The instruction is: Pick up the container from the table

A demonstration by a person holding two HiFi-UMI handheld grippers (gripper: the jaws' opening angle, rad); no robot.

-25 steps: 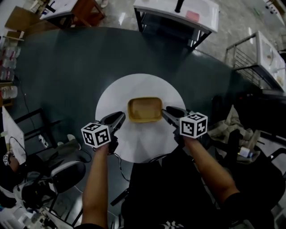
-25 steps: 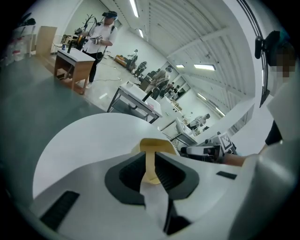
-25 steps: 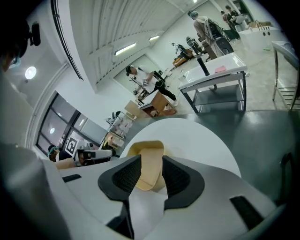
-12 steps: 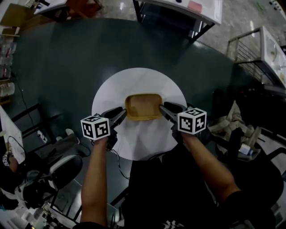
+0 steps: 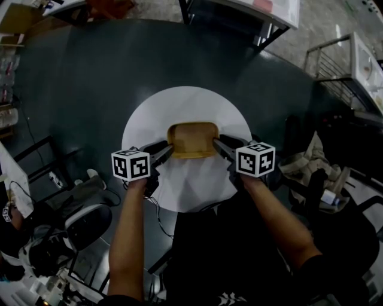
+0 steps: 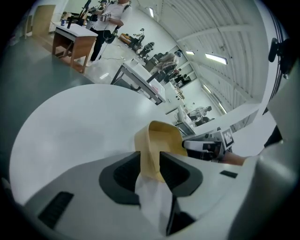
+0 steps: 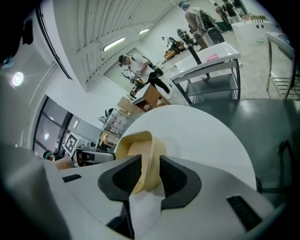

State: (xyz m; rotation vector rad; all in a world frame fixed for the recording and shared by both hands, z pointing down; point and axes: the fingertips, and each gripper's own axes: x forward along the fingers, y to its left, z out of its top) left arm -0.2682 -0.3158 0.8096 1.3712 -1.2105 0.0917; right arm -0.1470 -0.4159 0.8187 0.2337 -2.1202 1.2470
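Note:
A tan rectangular container (image 5: 192, 138) sits on the round white table (image 5: 185, 104). My left gripper (image 5: 167, 149) is at its left end and my right gripper (image 5: 219, 144) at its right end. In the left gripper view the container (image 6: 161, 136) has its end wall between the jaws of the left gripper (image 6: 150, 164), which have just been opening and stand open. In the right gripper view the container (image 7: 136, 145) has its other end wall between the open jaws of the right gripper (image 7: 150, 171), close to the right pad. The container rests on the table.
Dark floor surrounds the round table. A white bench (image 5: 251, 7) stands beyond it, a metal rack (image 5: 359, 66) is at the right, and a chair (image 5: 90, 221) with cables is at the lower left. People work at benches far off (image 6: 110, 18).
Both grippers have moved forward and down onto the container's ends. The left jaws have spread wider. The container has not moved on the table.

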